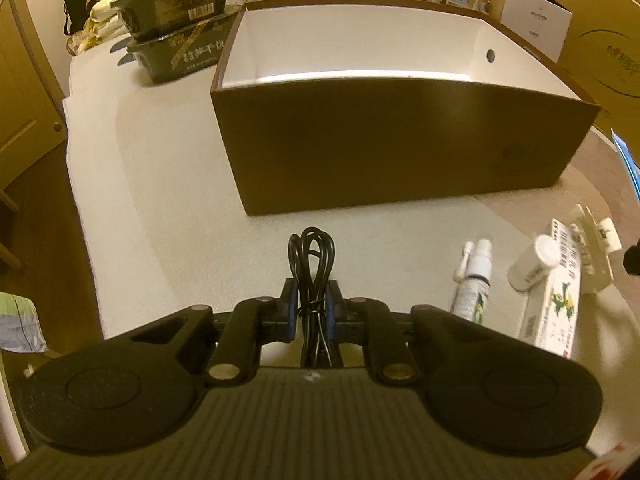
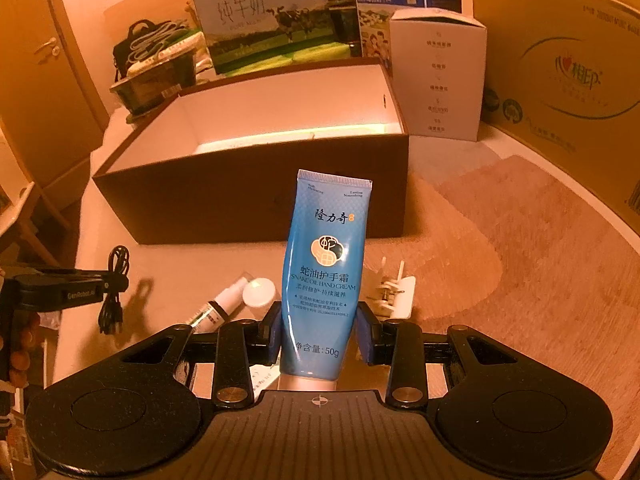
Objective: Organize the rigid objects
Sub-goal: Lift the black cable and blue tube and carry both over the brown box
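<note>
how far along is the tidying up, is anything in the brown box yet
Nothing looks done: what shows of the inside of the brown box is bare. In hand: the left gripper is shut on a bundled black cable, the right gripper on a blue hand cream tube. Left on the table: a spray bottle, a white bottle, a flat white carton and a white plug adapter.

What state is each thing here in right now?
Left gripper: shut on the bundled black cable.
Right gripper: shut on the blue hand cream tube.
Brown cardboard box: open, no lid.
White spray bottle: lying on the table.
</note>
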The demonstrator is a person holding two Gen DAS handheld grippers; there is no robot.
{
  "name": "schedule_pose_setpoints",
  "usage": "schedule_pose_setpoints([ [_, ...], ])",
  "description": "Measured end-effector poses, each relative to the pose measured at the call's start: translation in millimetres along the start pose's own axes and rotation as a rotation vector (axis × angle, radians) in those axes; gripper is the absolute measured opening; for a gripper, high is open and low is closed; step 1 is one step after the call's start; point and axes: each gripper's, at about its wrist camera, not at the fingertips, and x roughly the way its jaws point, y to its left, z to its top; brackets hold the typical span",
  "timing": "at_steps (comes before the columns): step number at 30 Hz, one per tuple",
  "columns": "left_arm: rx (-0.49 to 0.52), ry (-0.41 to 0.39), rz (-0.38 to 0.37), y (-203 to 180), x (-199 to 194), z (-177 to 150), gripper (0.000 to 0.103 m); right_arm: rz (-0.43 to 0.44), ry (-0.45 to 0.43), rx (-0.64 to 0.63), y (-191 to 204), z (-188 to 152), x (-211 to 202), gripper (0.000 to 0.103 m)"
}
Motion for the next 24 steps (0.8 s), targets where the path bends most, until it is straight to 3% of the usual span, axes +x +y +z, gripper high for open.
schedule_pose_setpoints([
  [9,-0.022,0.085,-0.051,1,12,-22,0.017,0.010,0.016,-0.005,1,-4,-2,0.037],
  [13,-0.036,0.096,-0.038,4,21,-19,0.017,0.013,0.026,-0.003,2,-6,2,0.037],
  [24,0.000,0.042,-0.029,-4,12,-20,0.013,0.017,0.027,-0.008,2,-6,2,0.037],
])
